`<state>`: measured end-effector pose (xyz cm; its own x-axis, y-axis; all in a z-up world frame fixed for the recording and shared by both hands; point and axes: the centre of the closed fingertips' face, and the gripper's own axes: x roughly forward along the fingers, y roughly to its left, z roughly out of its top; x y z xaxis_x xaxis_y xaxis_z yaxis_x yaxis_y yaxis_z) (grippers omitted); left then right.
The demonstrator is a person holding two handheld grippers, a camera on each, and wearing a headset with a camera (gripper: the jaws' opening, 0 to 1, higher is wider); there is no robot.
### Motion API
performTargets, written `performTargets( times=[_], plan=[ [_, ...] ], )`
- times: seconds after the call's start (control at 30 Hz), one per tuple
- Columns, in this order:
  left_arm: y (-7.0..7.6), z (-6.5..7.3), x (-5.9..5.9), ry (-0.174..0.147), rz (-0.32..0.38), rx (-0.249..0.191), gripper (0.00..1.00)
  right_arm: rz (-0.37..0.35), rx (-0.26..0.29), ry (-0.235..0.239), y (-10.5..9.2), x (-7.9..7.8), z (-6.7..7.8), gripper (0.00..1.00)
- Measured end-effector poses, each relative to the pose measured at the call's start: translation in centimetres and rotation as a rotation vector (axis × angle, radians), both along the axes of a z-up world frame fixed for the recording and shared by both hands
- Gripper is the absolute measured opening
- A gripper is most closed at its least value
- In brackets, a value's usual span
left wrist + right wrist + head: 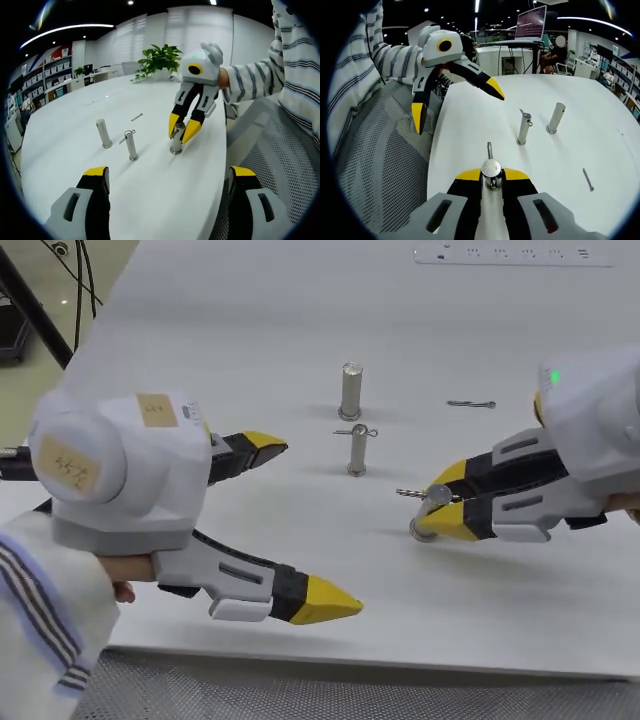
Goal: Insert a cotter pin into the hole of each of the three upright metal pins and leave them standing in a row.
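Steel pin [437, 496], cotter pin [408, 493] through its hole, clamped upright in right tool [432, 502], likely for steadying; left tool [318, 525] spread wide, idle; spare cotter pin [471, 403] ready for bare far pin [350, 390].

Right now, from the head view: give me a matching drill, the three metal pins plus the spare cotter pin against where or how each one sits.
Things:
1. far metal pin
2. middle metal pin
3. near metal pin
4. loose cotter pin

States:
a. held between the fingers of the right gripper
b. lying flat on the table
c. standing free, bare
d. standing free, with an inserted cotter pin through its top

Pairs: 1-c, 2-d, 3-a, 4-b
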<state>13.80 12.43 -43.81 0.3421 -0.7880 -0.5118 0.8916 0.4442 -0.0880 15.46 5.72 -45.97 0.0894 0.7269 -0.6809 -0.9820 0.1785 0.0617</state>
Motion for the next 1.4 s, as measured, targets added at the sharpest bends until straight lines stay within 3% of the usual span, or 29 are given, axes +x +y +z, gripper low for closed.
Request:
performTargets(
  times=[0.17, 0.57, 0.67, 0.83, 1.0, 1.4],
  plan=[
    [0.1, -0.2, 0.0, 0.003, 0.002, 0.009, 0.99, -0.003, 0.005, 0.006, 0.0, 0.0, 0.0, 0.1],
    [0.2, 0.0, 0.2, 0.001, 0.02, 0.005, 0.99, 0.054, -0.016, -0.061, -0.1, -0.1, 0.0, 0.08],
    [0.2, 0.2, 0.1, -0.008, 0.013, 0.014, 0.99, 0.036, -0.01, -0.045, -0.2, 0.2, 0.0, 0.08],
    [0.1, 0.6, 0.1, -0.017, 0.007, 0.007, 0.99, 0.044, -0.018, -0.06, -0.3, 0.4, 0.1, 0.08],
    [0.2, 0.5, 0.1, -0.01, 0.012, 0.014, 0.99, 0.04, 0.011, -0.064, -0.5, 1.1, 0.8, 0.08],
    [0.5, 0.1, -0.2, 0.012, 0.019, 0.024, 0.99, 0.048, -0.01, -0.099, -2.1, 3.7, 1.8, 0.08]
  ],
)
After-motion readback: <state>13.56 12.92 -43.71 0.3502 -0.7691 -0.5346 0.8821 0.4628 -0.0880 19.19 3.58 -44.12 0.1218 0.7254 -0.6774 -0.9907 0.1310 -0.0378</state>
